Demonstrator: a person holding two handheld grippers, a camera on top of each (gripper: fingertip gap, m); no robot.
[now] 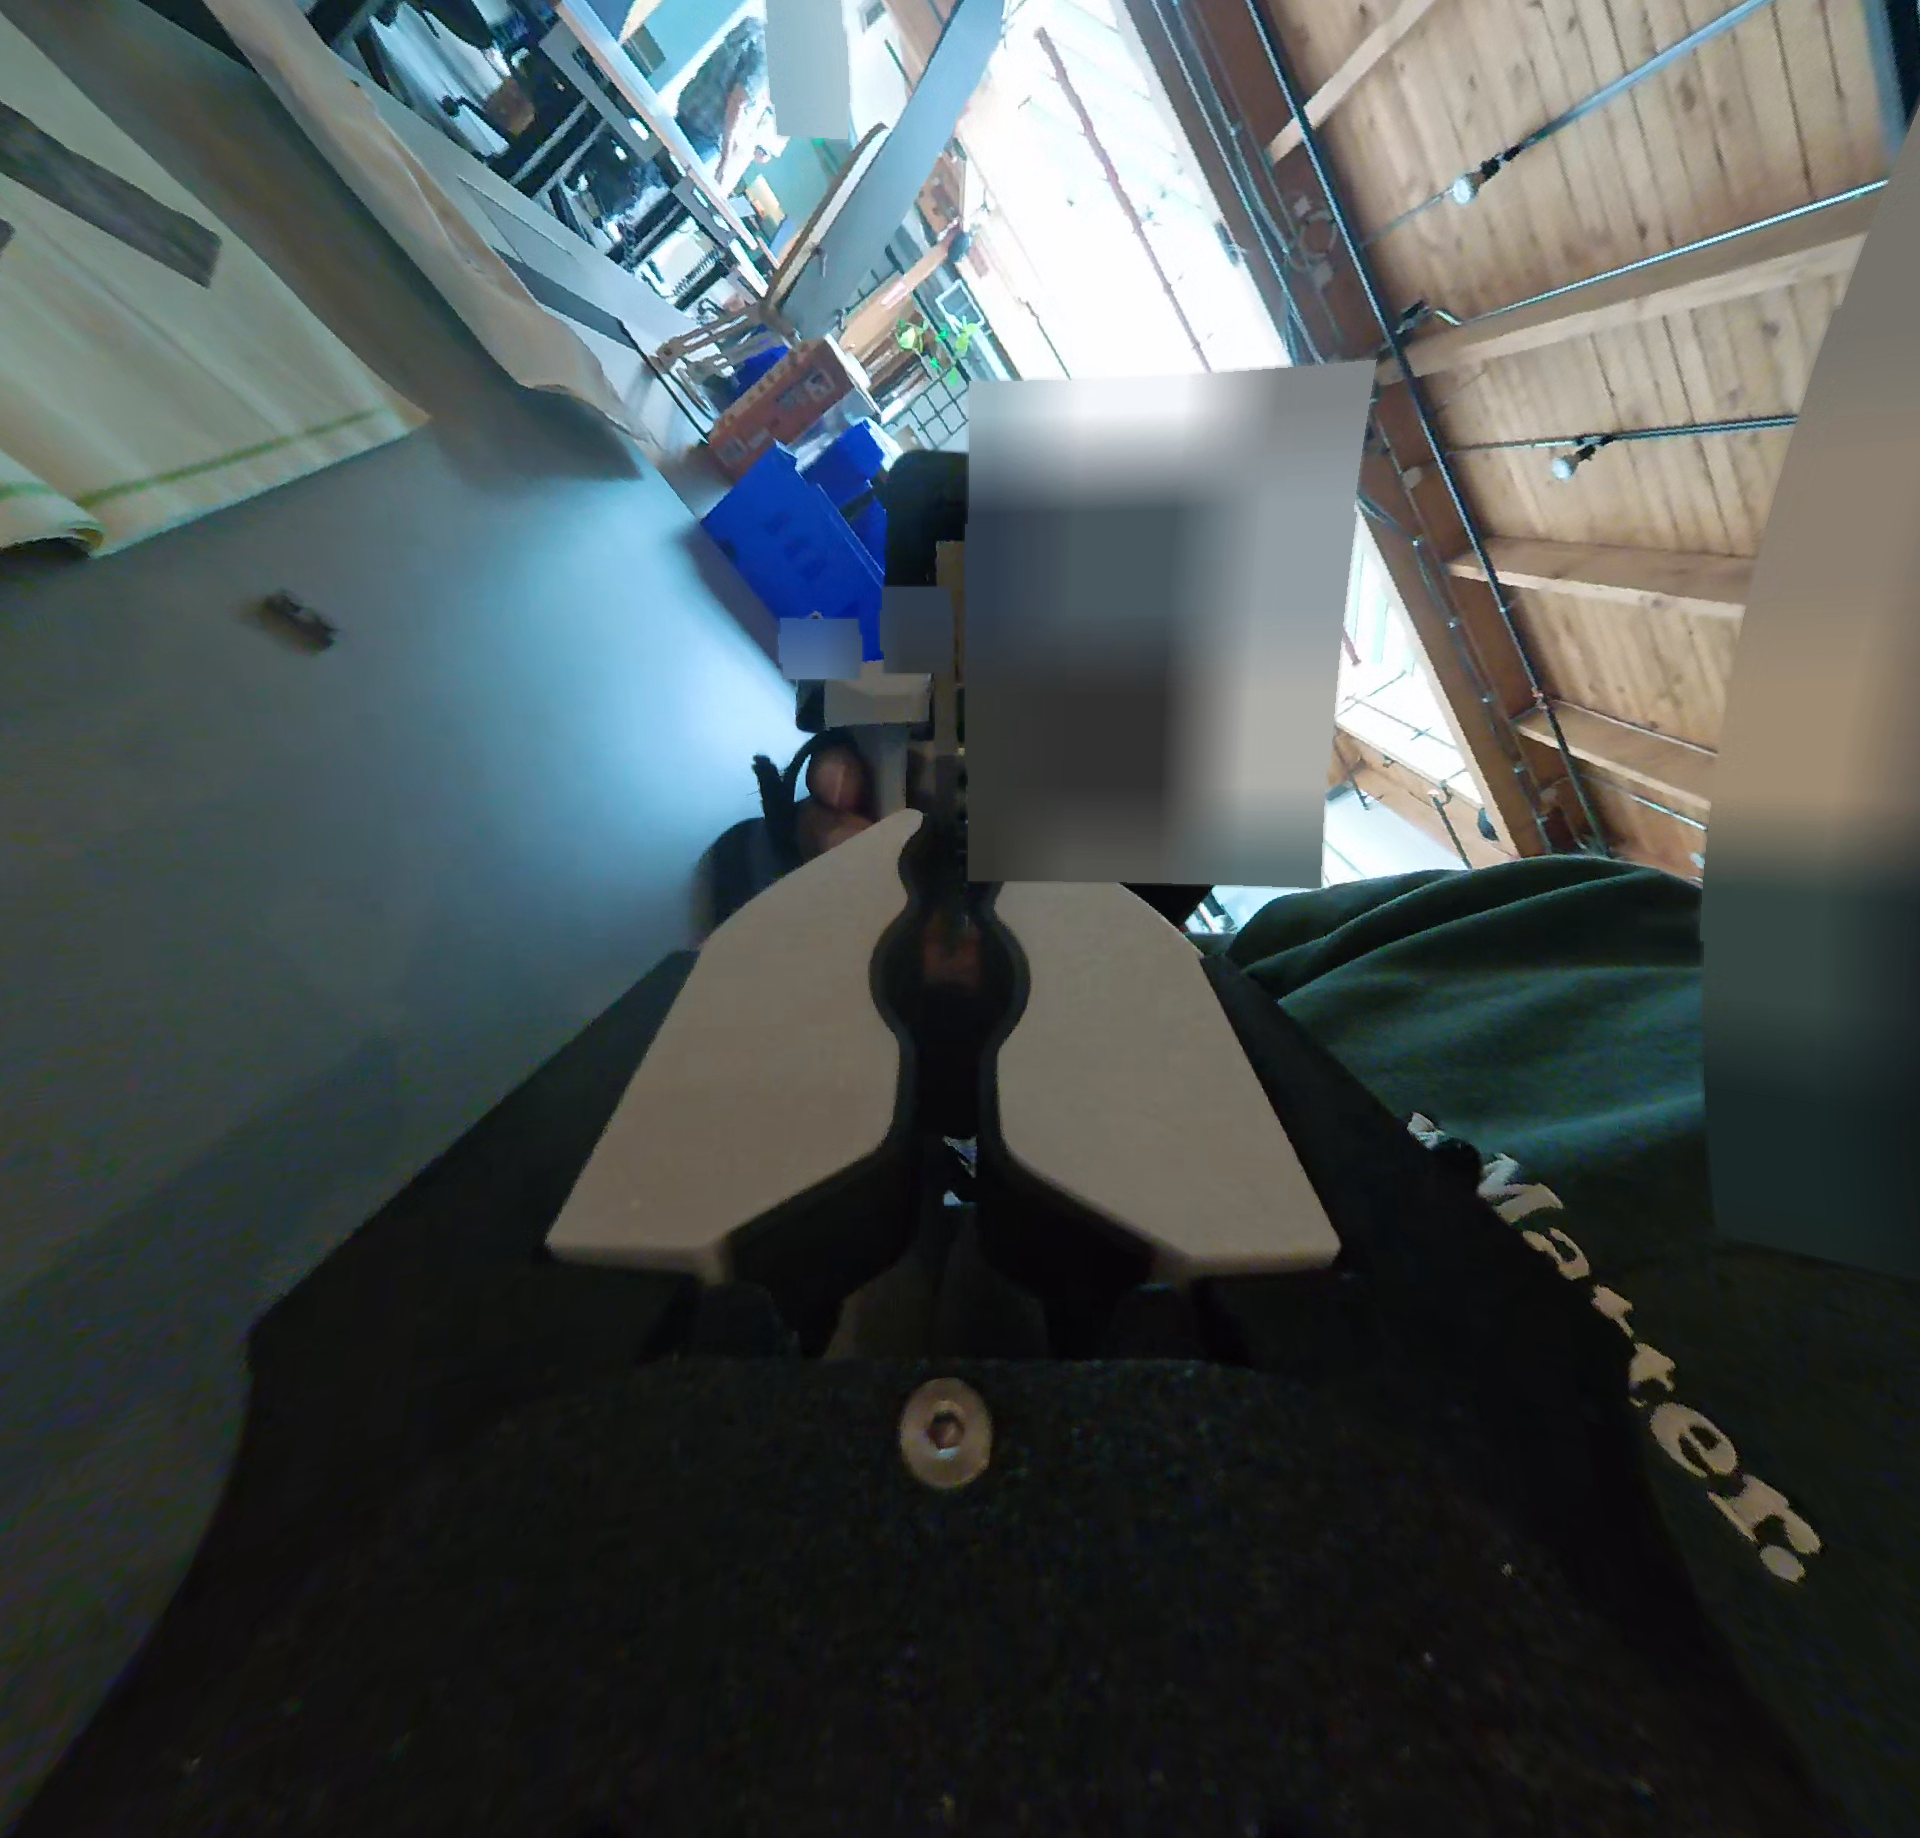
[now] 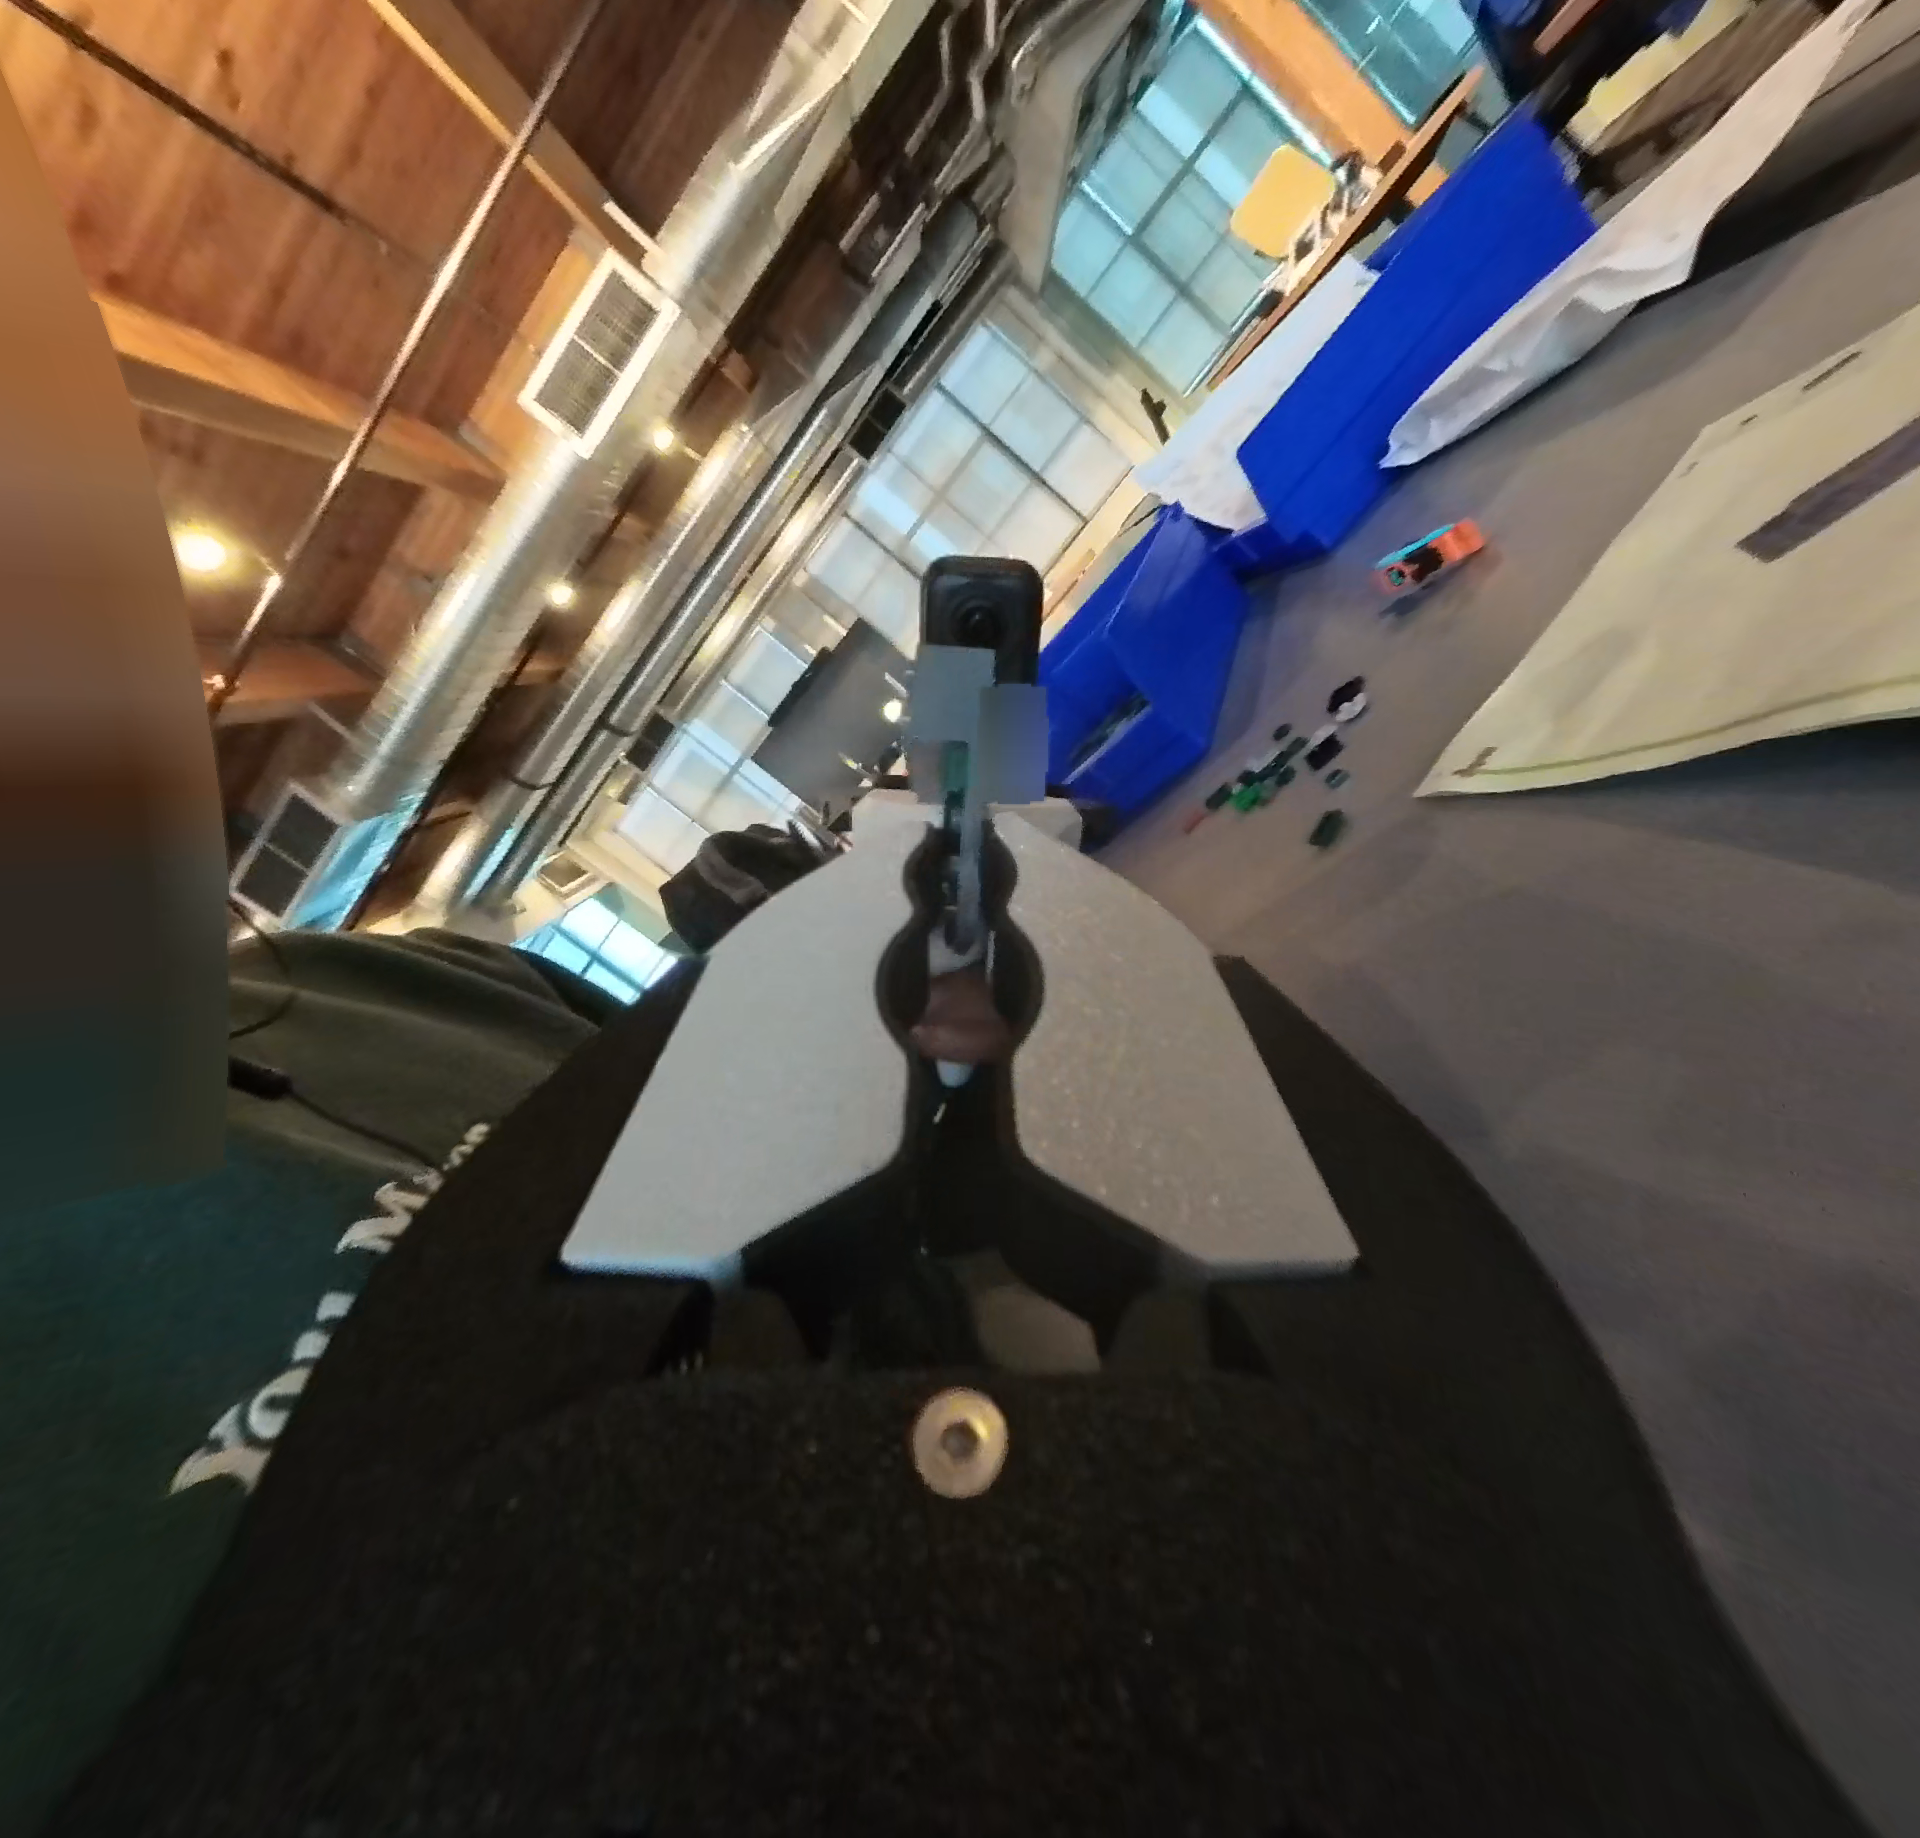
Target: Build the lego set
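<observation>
The left tongs (image 1: 940,853) are tipped on their side, up off the grey table (image 1: 364,853). Their two grey fingers (image 1: 769,1050) are pressed nearly together, with only a thin dark gap at the tips. Something thin and dark sits in that gap, but it is too blurry to tell if it is held. A hand (image 1: 836,791) shows just past the tips. Far off to the left side of these tongs, one small dark lego piece (image 1: 299,621) lies alone on the table, near a big paper sheet (image 1: 156,375).

The right tongs (image 2: 961,843) are also tipped and lifted. Their fingers (image 2: 810,1082) are closed on a thin grey lego part (image 2: 968,869) that sticks out past the tips. A camera (image 2: 982,616) on the other tongs faces them, straight ahead.

To the right of these tongs, a pile of small dark and green lego bits (image 2: 1294,765) lies on the table. An orange and blue lego car (image 2: 1429,554) sits farther off, near blue bins (image 2: 1351,438).
</observation>
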